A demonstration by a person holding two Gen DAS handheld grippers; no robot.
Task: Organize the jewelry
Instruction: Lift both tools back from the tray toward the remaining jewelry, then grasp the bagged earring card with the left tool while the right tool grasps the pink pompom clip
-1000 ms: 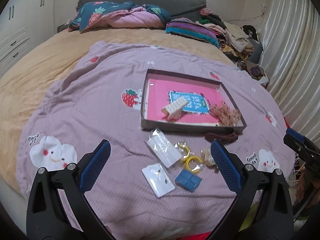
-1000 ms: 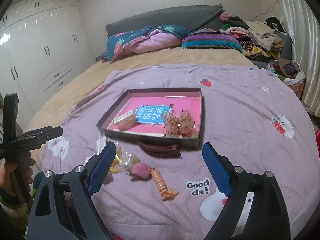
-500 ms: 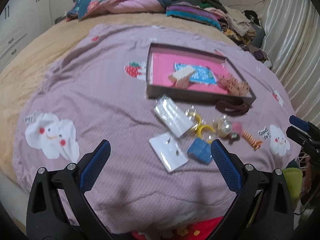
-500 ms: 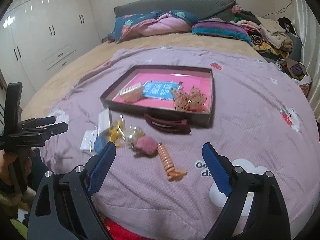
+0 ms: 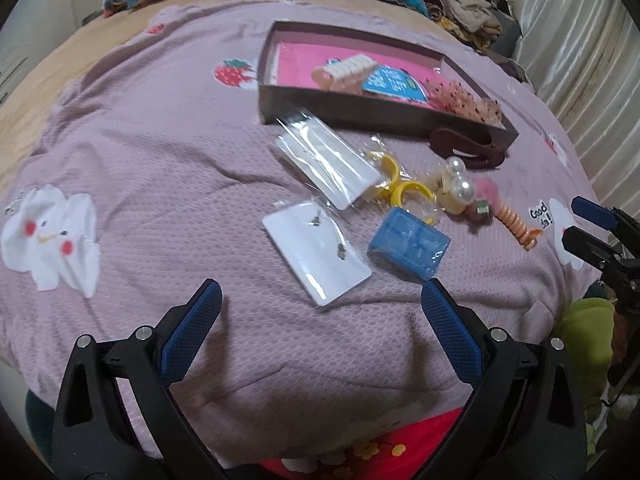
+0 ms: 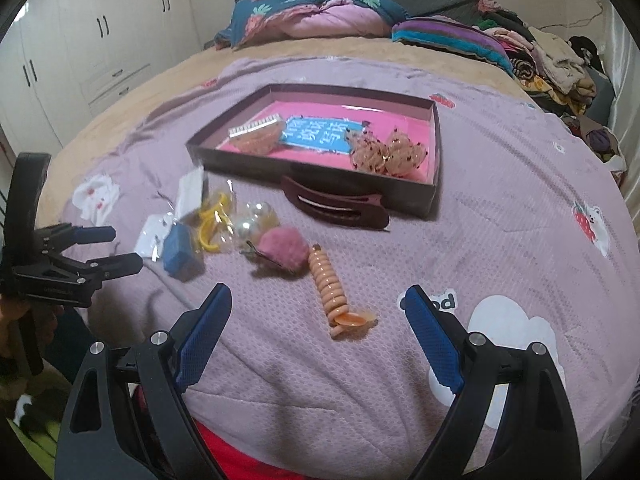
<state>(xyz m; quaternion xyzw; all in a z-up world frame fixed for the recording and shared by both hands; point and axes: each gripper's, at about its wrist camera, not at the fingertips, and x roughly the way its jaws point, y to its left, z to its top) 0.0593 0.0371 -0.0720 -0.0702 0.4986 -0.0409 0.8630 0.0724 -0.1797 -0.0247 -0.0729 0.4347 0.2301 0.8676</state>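
Note:
A dark shallow box (image 5: 344,109) (image 6: 316,174) with a pink lining lies on the purple blanket and holds a white comb clip (image 5: 348,70) and a dotted bow (image 6: 386,154). In front of it lie loose pieces: a white earring card (image 5: 316,252), a clear packet (image 5: 326,164), a blue box (image 5: 408,244) (image 6: 178,254), yellow rings (image 5: 404,192), pearl clips (image 5: 456,184), a pink pompom clip (image 6: 282,246), an orange spiral tie (image 6: 332,292) and a maroon clip (image 6: 336,204). My left gripper (image 5: 320,316) is open above the near edge. My right gripper (image 6: 320,320) is open, just before the spiral tie.
Folded quilts (image 6: 316,18) and a pile of clothes (image 6: 556,64) lie at the far end of the bed. White wardrobes (image 6: 80,48) stand on the left and a curtain (image 5: 580,52) on the right. A red cloth (image 5: 360,444) shows below the blanket's near edge.
Both grippers have moved forward and down towards the loose pieces, which now appear larger and closer. Both stay open. Nothing on the bed has moved.

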